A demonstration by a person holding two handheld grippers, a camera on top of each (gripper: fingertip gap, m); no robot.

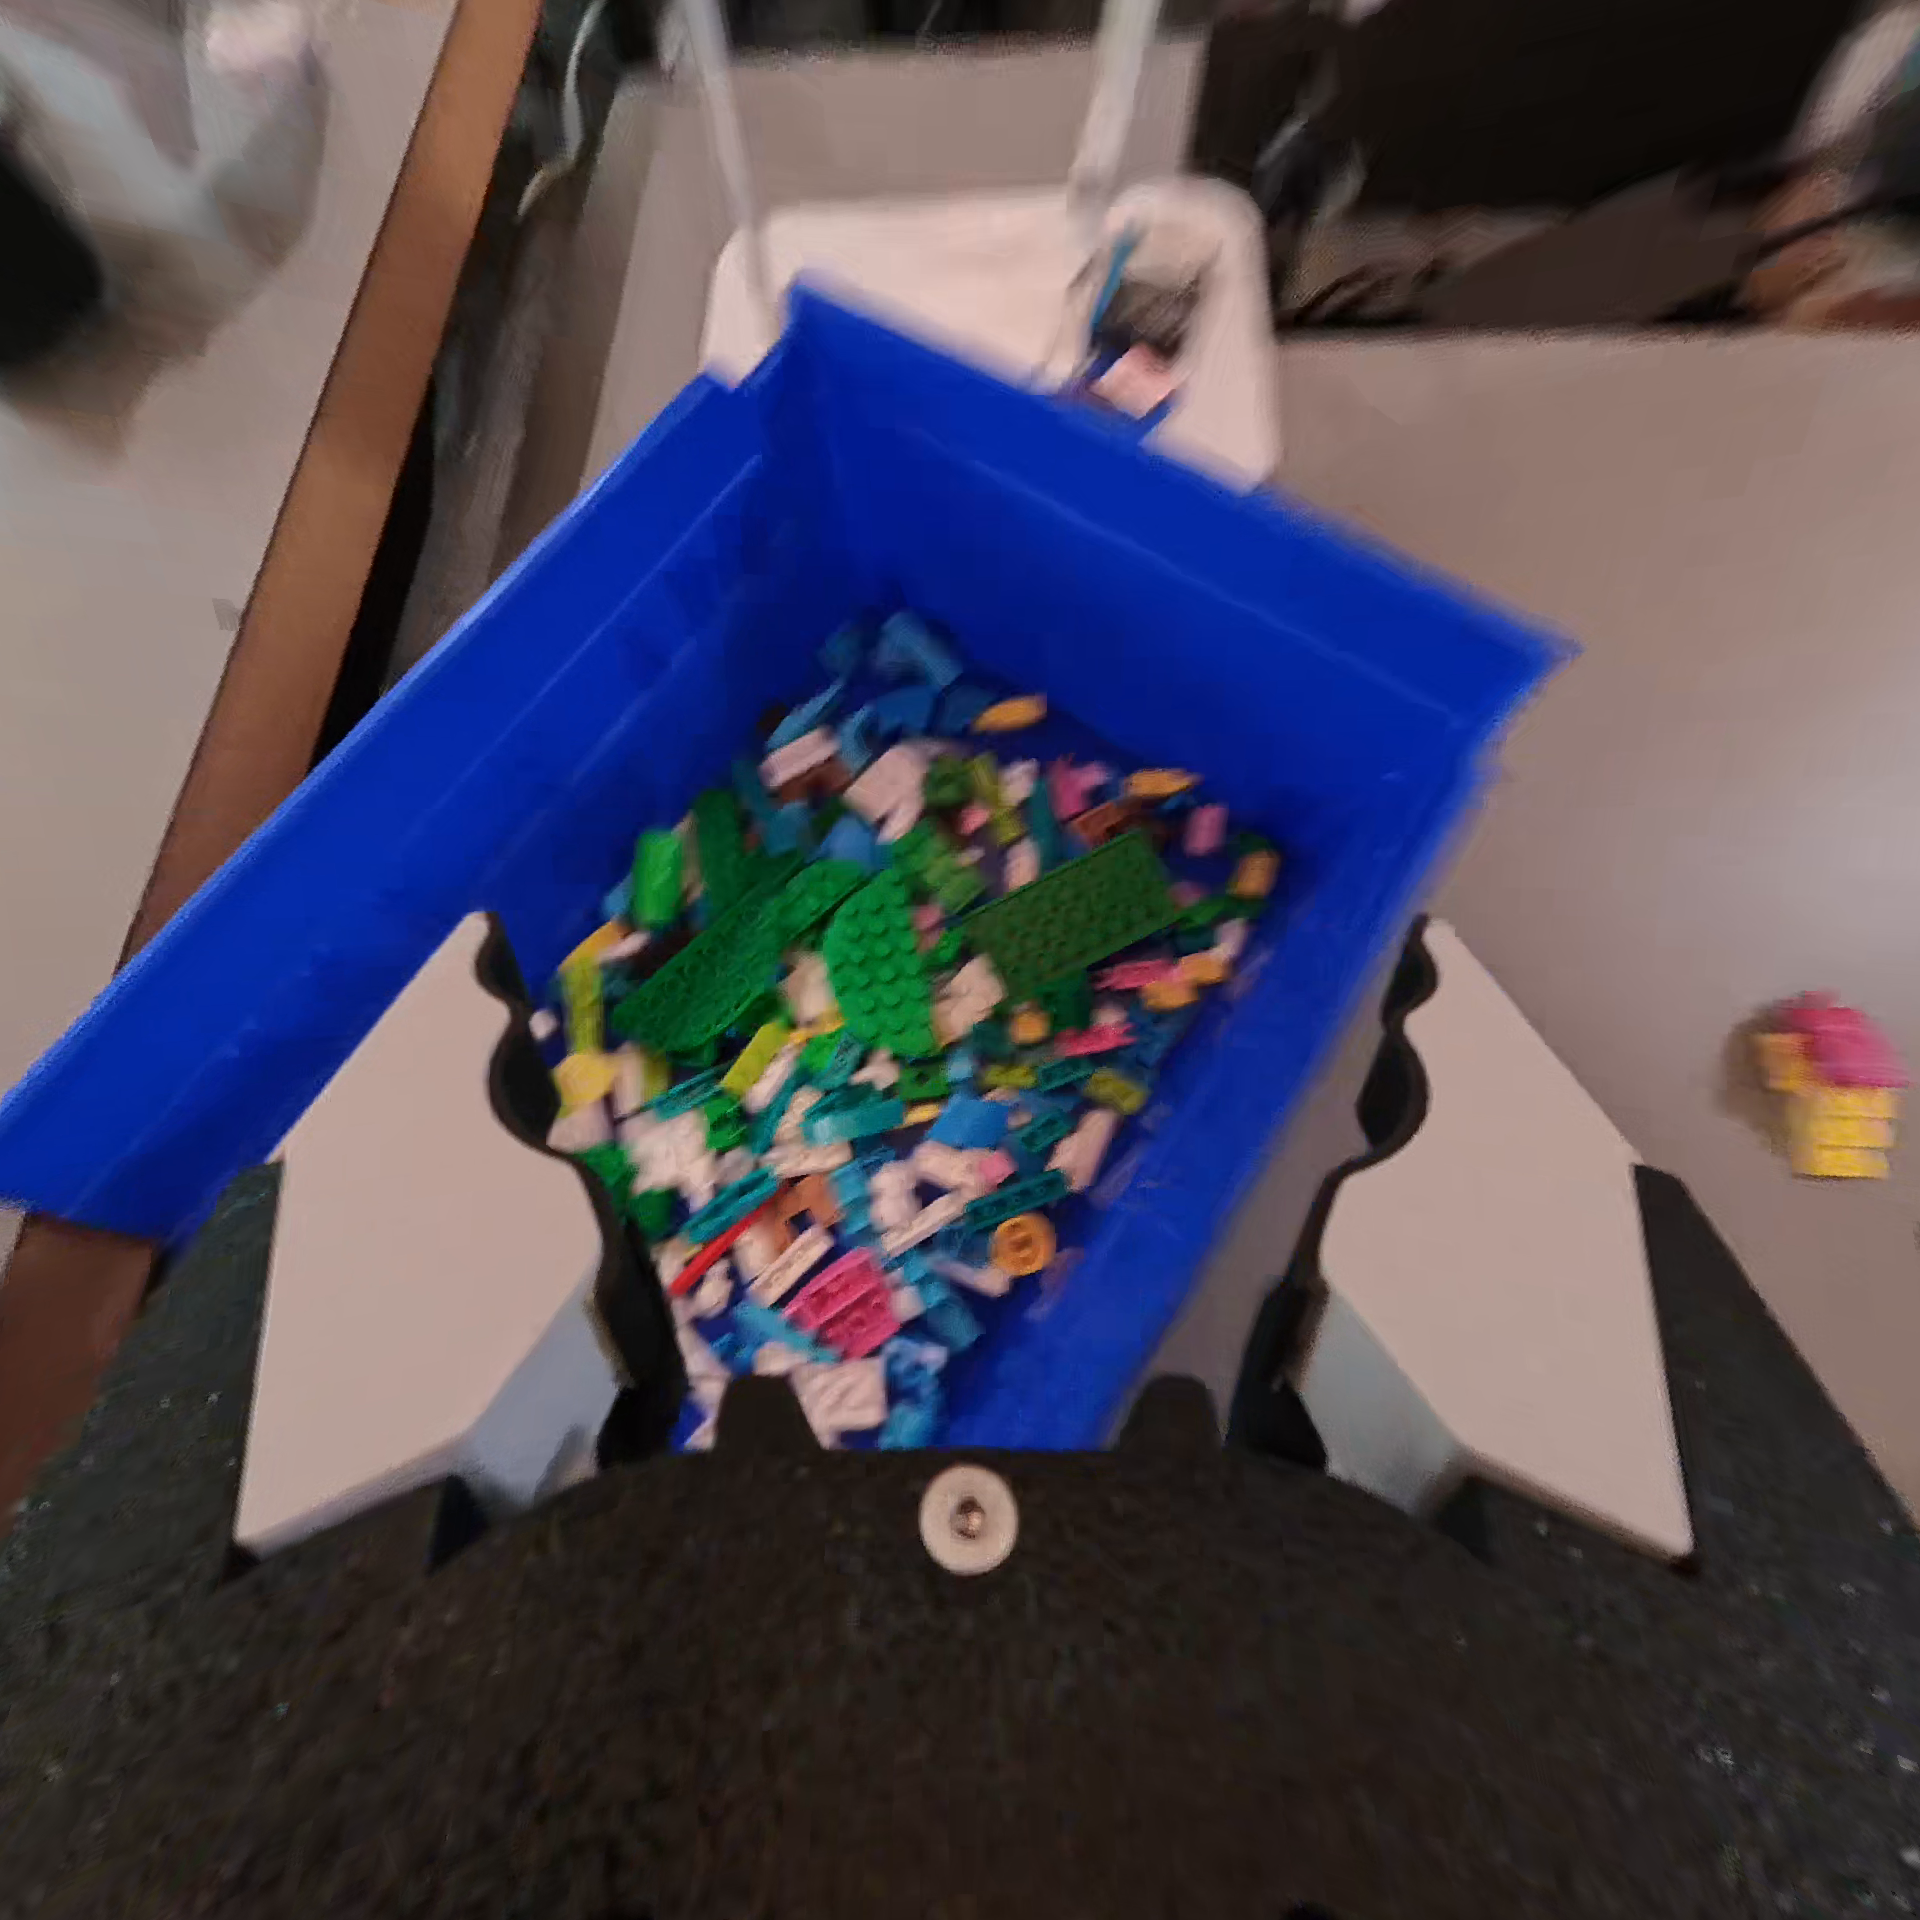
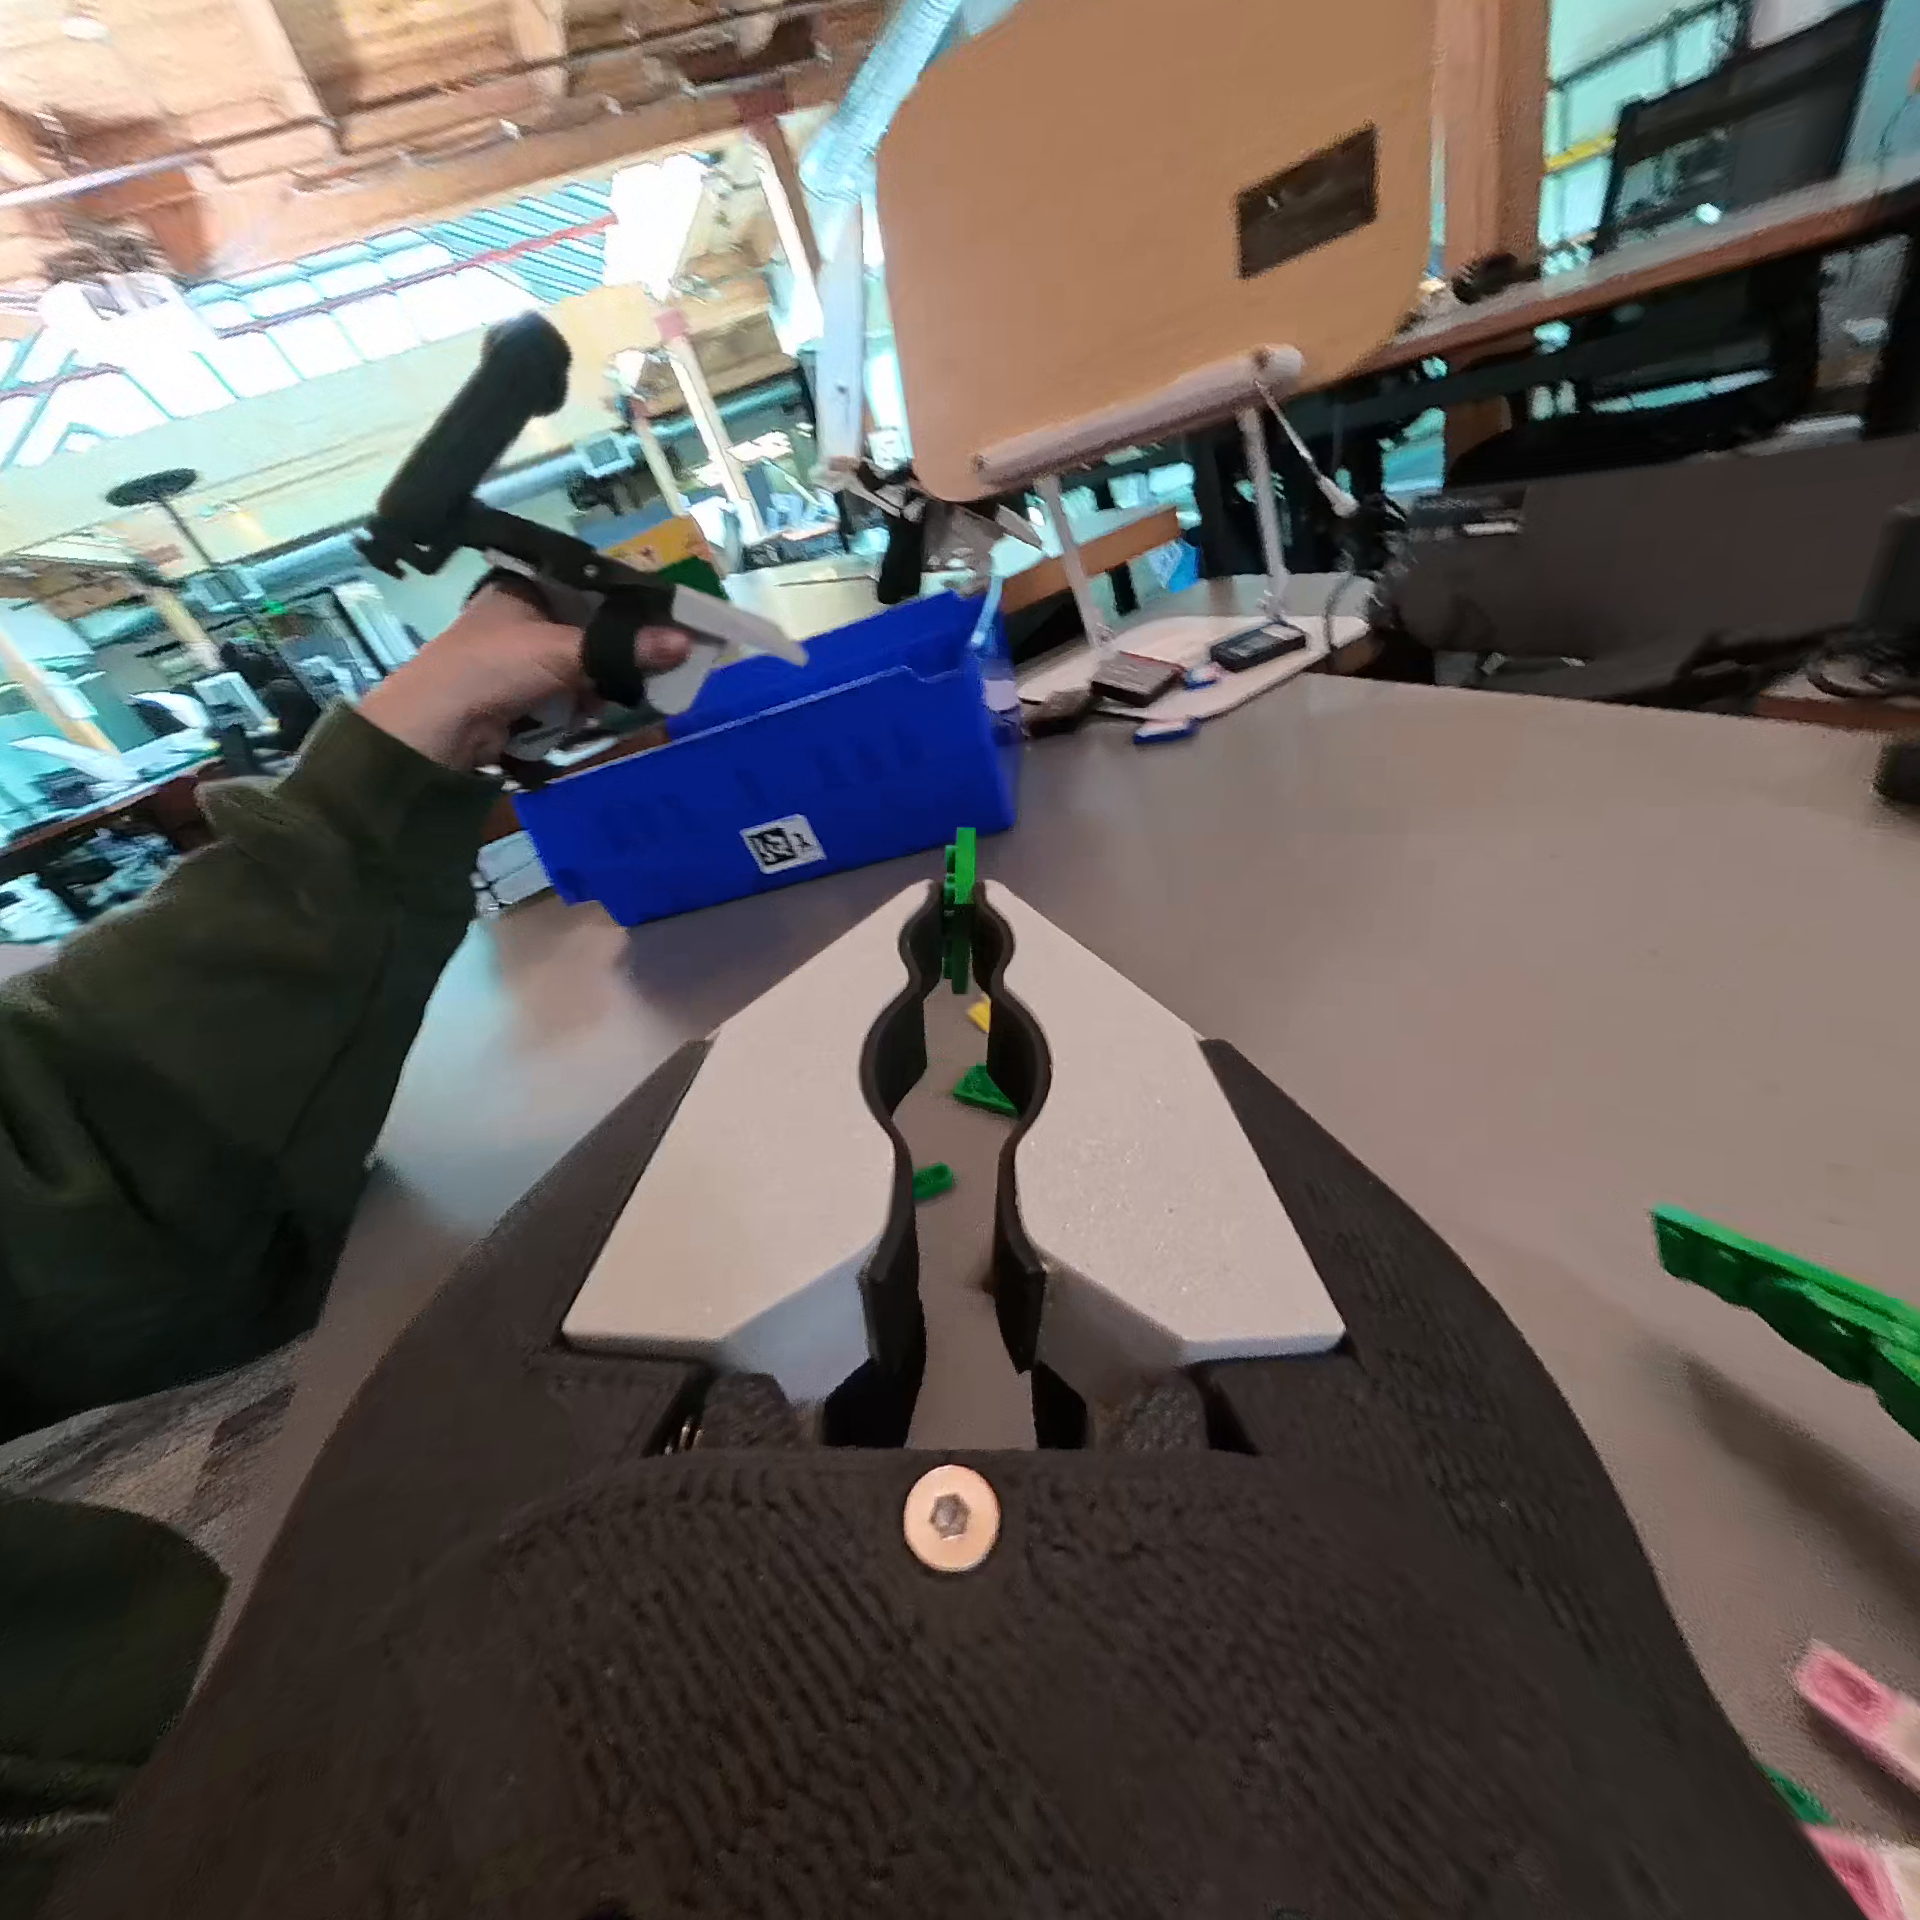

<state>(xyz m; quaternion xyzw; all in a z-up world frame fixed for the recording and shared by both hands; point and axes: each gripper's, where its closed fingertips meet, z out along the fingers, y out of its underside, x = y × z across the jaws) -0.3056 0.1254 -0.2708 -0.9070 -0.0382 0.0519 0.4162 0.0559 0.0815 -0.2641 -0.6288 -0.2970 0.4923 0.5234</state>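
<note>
My left gripper is open and empty, hovering over a blue bin that holds a heap of small toy bricks with several flat green plates on top. The view is blurred. My right gripper is shut on a small green brick piece, held upright at its fingertips above the grey table. In the right wrist view the blue bin stands to the left beyond the tips, with the left gripper held in a hand over it.
A pink and yellow brick model stands on the table right of the bin. Loose green pieces, a long green plate and pink pieces lie near my right gripper. A white stand with small items sits behind the bin.
</note>
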